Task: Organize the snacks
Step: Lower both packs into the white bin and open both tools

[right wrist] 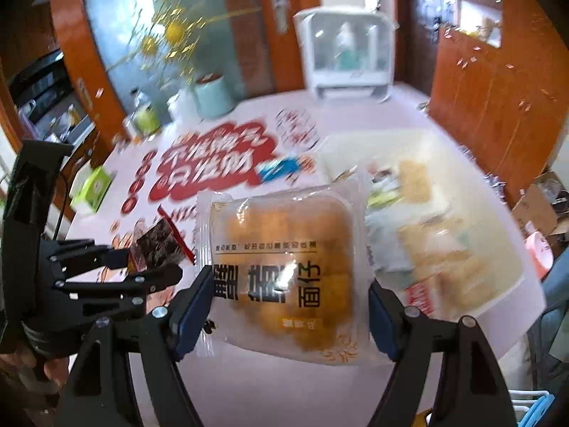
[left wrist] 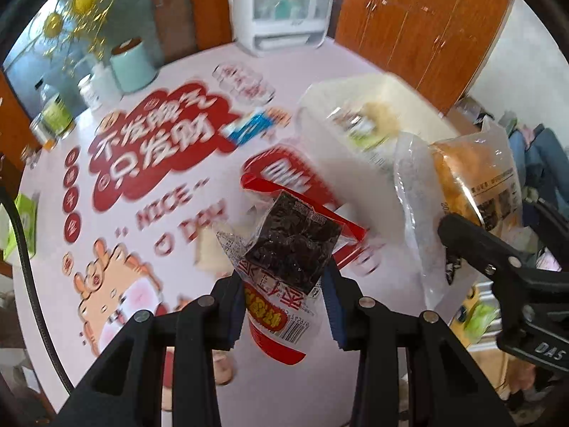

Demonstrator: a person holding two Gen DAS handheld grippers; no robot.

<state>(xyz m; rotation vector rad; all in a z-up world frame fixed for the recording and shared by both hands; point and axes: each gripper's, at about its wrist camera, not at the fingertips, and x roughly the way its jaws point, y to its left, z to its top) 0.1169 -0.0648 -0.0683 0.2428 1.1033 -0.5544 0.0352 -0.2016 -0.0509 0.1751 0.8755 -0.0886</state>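
My left gripper (left wrist: 284,306) is shut on a red-and-clear snack packet (left wrist: 288,259) with a dark block inside, held above the table. It also shows in the right wrist view (right wrist: 158,243), with the left gripper (right wrist: 149,267) at the lower left. My right gripper (right wrist: 290,311) is shut on a clear bread packet (right wrist: 284,263) with golden buns, also held above the table. That packet (left wrist: 473,181) and the right gripper (left wrist: 458,238) show at the right of the left wrist view. A white tray (right wrist: 505,249) holding several snack packets lies ahead on the right; it shows blurred in the left wrist view (left wrist: 320,135).
The table (left wrist: 170,220) has a white cloth with red lettering and a cartoon. A blue-and-white packet (left wrist: 249,128) lies mid-table. A white dish cabinet (left wrist: 281,7), a mint canister (left wrist: 131,67), jars and a green box (left wrist: 23,227) line the far and left edges. Wooden cupboards (right wrist: 498,99) stand behind.
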